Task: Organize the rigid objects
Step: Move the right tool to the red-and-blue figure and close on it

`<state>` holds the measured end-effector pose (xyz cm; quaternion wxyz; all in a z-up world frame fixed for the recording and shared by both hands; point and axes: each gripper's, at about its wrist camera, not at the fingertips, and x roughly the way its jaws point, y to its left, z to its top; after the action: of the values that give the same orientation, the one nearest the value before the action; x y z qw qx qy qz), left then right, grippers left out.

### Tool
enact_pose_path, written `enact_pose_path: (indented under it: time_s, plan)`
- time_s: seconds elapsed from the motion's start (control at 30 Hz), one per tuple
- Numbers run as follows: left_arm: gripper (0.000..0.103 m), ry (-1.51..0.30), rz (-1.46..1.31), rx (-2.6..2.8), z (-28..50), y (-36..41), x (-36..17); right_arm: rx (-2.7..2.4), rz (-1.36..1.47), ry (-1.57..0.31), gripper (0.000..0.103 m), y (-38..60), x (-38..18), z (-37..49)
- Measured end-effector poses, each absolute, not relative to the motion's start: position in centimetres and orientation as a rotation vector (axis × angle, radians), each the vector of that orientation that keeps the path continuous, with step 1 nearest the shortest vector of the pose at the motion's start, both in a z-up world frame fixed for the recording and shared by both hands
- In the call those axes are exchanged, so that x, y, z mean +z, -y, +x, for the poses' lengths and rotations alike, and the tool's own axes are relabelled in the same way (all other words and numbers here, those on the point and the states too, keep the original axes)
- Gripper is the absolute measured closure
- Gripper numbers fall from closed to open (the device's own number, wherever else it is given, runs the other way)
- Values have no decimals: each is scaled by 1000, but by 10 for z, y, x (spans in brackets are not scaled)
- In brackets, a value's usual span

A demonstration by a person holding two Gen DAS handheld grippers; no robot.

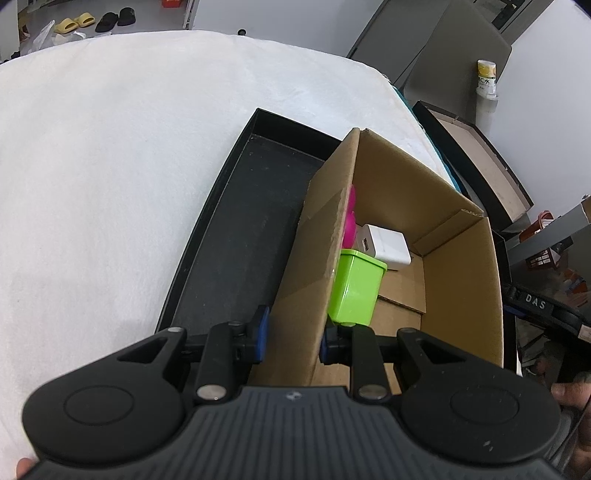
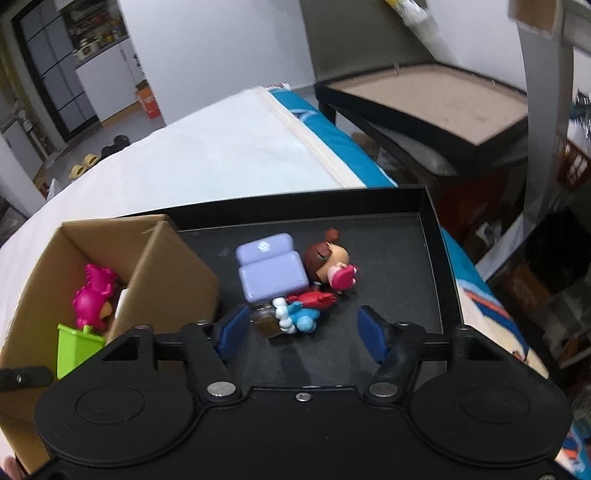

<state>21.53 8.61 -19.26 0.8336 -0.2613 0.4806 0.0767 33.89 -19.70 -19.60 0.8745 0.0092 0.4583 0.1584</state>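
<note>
A cardboard box (image 1: pixel 458 280) stands inside a black tray (image 1: pixel 236 229) on a white-covered table. It holds a green bin (image 1: pixel 356 286), a white charger (image 1: pixel 386 243) and a pink toy (image 1: pixel 349 218). My left gripper (image 1: pixel 293 338) straddles the box's left wall, its jaws closed on it. In the right wrist view the box (image 2: pixel 173 266) is at the left, with the pink toy (image 2: pixel 94 297) and green bin (image 2: pixel 75 347) inside. My right gripper (image 2: pixel 303 334) is open above the tray (image 2: pixel 406 295), just short of a lilac block (image 2: pixel 271 273), a doll figure (image 2: pixel 328 260) and a red-blue figure (image 2: pixel 304 308).
White table cover (image 1: pixel 110 166) spreads left of the tray. A black-framed low table (image 2: pixel 436 99) stands beyond the blue table edge (image 2: pixel 343 144). A bottle (image 1: pixel 487 79) stands at the far right. Slippers (image 1: pixel 74 24) lie on the floor.
</note>
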Motion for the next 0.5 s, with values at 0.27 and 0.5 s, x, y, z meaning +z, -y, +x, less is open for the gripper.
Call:
enact_pose_path:
  time_s: [0.27, 0.5]
  plan:
    - [79, -1019, -549, 162, 216, -86, -193, 299, 240, -1018, 47, 211, -209, 356]
    - [79, -1019, -550, 162, 217, -86, -194, 303, 336, -1030, 50, 214, -215, 360]
